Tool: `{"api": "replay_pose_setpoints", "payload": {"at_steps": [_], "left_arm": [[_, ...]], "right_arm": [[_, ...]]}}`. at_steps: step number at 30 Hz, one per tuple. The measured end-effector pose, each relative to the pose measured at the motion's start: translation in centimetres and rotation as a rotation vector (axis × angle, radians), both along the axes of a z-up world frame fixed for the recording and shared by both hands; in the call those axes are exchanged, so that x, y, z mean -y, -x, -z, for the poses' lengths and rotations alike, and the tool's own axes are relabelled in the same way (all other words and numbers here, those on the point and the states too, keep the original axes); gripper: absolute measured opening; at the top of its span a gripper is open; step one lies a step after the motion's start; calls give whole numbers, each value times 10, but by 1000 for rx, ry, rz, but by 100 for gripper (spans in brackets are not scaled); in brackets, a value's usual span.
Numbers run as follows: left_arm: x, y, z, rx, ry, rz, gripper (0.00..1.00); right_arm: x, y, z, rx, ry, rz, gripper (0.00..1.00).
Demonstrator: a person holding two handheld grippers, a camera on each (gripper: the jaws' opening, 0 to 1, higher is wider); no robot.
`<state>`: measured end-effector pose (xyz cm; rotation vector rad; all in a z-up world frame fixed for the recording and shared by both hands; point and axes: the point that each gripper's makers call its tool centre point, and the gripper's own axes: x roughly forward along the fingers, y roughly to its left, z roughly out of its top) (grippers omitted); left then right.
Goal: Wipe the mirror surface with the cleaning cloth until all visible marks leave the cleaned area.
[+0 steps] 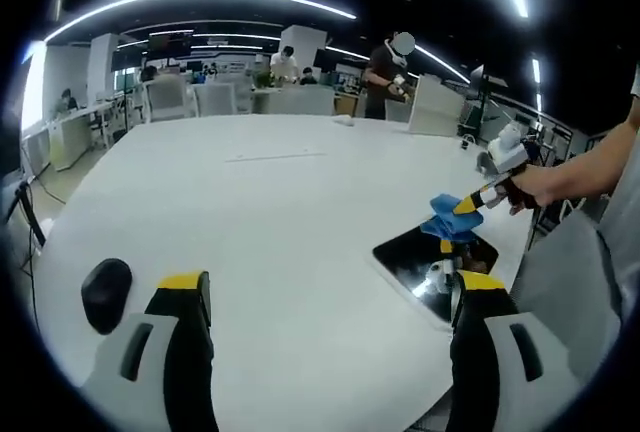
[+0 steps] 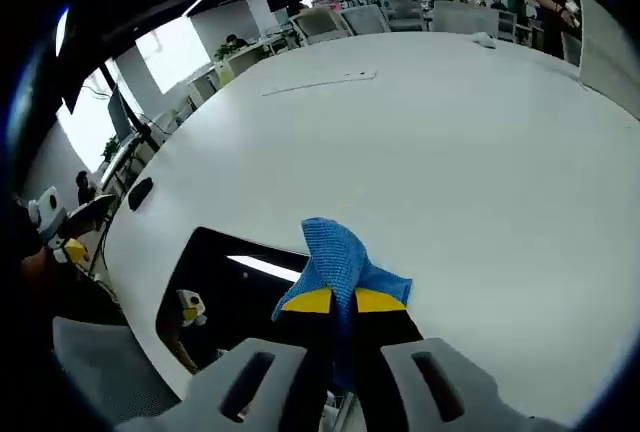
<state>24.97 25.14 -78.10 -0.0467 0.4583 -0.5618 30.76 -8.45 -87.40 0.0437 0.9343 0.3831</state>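
Note:
A dark rectangular mirror [image 1: 425, 260] lies flat near the right edge of the white table [image 1: 280, 212]. In the left gripper view, a person's hand brings the right gripper [image 1: 468, 204] in from the right, shut on a blue cleaning cloth [image 1: 445, 220] that hangs over the mirror's far edge. My left gripper [image 1: 335, 297] stands open above the table, left of the mirror, nothing between its yellow-tipped fingers [image 1: 185, 287]. In the right gripper view, the right gripper [image 2: 342, 300] is shut on the blue cloth [image 2: 335, 257], beside the mirror [image 2: 225, 287], which reflects a ceiling light.
A black computer mouse [image 1: 106, 292] lies on the table by my left finger, and also appears far off in the right gripper view as the mouse [image 2: 140, 192]. Office chairs [image 1: 300, 100] and people stand beyond the far edge. A grey chair back [image 2: 100, 372] is close by the mirror.

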Motion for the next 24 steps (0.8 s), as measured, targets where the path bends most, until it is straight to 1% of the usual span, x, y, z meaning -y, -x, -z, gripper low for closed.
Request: {"api": "replay_pose_setpoints", "payload": {"at_steps": [1,2,4,9,13,19,21,24], "left_arm": [[0,0,0,0,0,0,99],[0,1,0,0,-1,-1,99],[-1,2,1,-1,2,-4,99],[-2,4,5,-7,1,-9,99],[-1,5,6,-8,-3,-7,99],[-1,4,9,-14,-8,-3,99],[3,5,10,-14,-14,15,99],[5,4,11,-13,-19,20,99]], "right_arm": [[3,0,3,6,34,-4,1],[5,0,7,-7,46,15,1],[2,3,6,0,37,6,0],[0,1,6,-3,60,5,0],[-8,-1,6,-14,61,-6,0],[-31,1,6,-34,52,-44,0],[-38,1,6,-31,66,-65,0],[-47,-1,6,-41,59,-62,0]]}}
